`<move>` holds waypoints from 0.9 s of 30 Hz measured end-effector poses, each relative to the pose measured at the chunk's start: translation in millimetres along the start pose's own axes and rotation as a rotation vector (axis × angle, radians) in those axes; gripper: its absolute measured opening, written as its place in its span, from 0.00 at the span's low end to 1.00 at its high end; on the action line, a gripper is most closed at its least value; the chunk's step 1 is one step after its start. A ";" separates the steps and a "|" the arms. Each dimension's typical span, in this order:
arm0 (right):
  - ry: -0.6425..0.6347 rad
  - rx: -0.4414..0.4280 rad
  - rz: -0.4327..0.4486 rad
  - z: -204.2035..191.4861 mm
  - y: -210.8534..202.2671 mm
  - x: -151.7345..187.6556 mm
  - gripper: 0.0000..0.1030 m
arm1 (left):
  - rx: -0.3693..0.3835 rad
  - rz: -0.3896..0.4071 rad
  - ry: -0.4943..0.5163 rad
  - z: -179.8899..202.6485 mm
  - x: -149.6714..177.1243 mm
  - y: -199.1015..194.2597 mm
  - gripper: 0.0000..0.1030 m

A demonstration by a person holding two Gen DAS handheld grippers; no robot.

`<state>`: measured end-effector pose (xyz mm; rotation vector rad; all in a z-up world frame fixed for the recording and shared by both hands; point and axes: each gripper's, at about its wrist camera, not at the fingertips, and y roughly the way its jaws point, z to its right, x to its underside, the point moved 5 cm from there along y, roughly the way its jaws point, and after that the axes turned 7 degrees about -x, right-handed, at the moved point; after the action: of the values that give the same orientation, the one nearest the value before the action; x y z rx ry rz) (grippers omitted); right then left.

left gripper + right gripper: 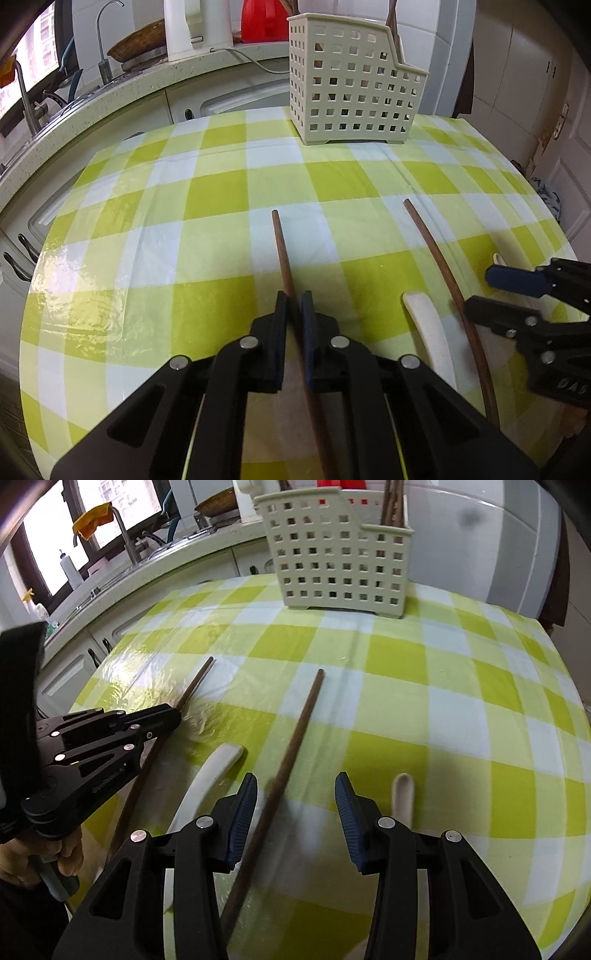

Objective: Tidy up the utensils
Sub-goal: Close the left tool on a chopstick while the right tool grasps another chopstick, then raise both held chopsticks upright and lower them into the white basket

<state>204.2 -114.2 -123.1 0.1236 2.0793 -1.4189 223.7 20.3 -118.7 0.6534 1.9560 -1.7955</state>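
Checked tablecloth still holds spoons, basket has some chopsticks; my left gripper pinches chopstick, right gripper wide.

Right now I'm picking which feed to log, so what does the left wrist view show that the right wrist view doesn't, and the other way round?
Only the left wrist view shows the left claw shut on a chopstick from behind, and a white kettle.

Only the right wrist view shows the right claw open over the second chopstick, an orange cloth on the tap, and a hand.

Both show the utensil basket holding chopsticks, the checked tablecloth and two white spoons.
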 end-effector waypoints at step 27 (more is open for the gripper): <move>-0.003 0.046 0.081 5.2 -15.4 -20.4 0.06 | 0.081 0.086 -0.072 -17.8 -22.8 -31.9 0.06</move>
<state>216.7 -120.0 -101.0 0.2224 2.0168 -1.4180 223.7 34.5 -78.0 0.6778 1.7898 -1.8275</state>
